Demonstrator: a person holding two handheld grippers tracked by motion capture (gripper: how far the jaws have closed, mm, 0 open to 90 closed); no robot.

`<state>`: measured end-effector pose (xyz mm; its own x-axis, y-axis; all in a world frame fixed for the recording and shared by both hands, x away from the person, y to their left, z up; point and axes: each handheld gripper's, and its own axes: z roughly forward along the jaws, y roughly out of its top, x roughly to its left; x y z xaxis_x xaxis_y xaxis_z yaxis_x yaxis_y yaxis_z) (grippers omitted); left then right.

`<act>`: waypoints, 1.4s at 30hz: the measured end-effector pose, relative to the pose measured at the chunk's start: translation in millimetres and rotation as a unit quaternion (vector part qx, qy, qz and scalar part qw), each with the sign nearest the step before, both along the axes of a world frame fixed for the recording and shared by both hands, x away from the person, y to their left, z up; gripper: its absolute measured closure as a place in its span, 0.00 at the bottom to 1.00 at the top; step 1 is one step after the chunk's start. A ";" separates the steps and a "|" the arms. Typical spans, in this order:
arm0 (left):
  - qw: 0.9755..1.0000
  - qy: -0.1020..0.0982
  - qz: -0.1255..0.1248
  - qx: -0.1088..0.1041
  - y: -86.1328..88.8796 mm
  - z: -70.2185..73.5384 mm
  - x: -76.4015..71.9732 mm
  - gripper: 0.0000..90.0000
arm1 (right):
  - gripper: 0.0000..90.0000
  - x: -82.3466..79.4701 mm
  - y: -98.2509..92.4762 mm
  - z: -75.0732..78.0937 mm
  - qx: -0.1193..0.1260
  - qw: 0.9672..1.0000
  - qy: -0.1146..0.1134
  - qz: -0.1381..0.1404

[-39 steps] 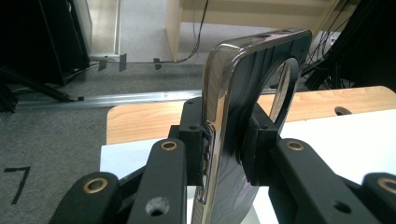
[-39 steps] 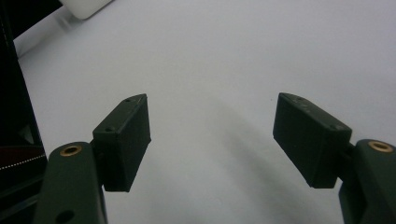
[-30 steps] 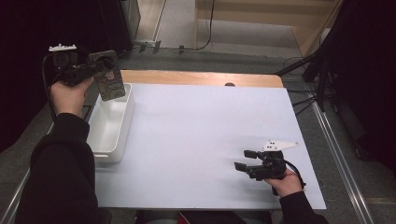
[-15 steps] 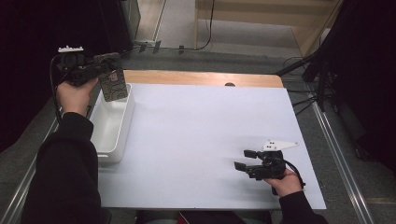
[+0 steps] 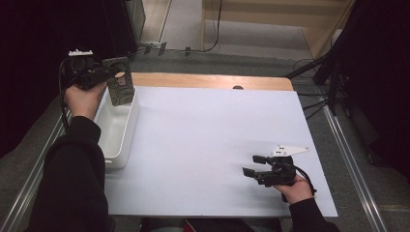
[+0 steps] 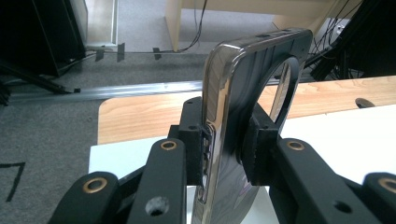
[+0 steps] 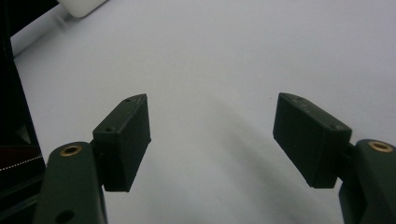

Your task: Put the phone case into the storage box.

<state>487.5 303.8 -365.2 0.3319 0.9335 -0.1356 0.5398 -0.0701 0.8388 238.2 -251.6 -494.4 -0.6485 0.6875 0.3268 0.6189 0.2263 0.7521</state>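
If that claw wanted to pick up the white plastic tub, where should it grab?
Probably the white plastic tub's long right wall, from above. The tub is open-topped and thin-walled, so one jaw could slip inside and one outside; its right side faces bare white tabletop.

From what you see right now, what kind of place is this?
Probably a lab or workshop set up for recording handling tasks, not a home. A table with a plain white top stands on grey carpet, loose cables trail across the floor, and the person works with hand-held grippers, the left gripper holding a phone case.
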 end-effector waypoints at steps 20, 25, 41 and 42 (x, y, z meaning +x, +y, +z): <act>1.000 -0.005 0.002 0.004 -0.2 -25.2 4.3 0.81 | 0.29 0.8 1.2 -1.0 0.000 1.000 0.001 0.005; 1.000 -0.003 0.002 0.002 1.7 -30.4 5.0 0.80 | 0.29 0.9 0.8 -0.9 0.000 1.000 0.000 0.003; 1.000 0.013 0.010 0.001 6.1 -42.7 7.0 0.79 | 0.29 0.6 -2.2 1.1 0.004 1.000 -0.004 -0.007; 1.000 0.013 0.010 0.003 5.7 -42.6 6.9 0.79 | 0.29 0.5 -2.1 1.1 0.005 1.000 -0.005 -0.007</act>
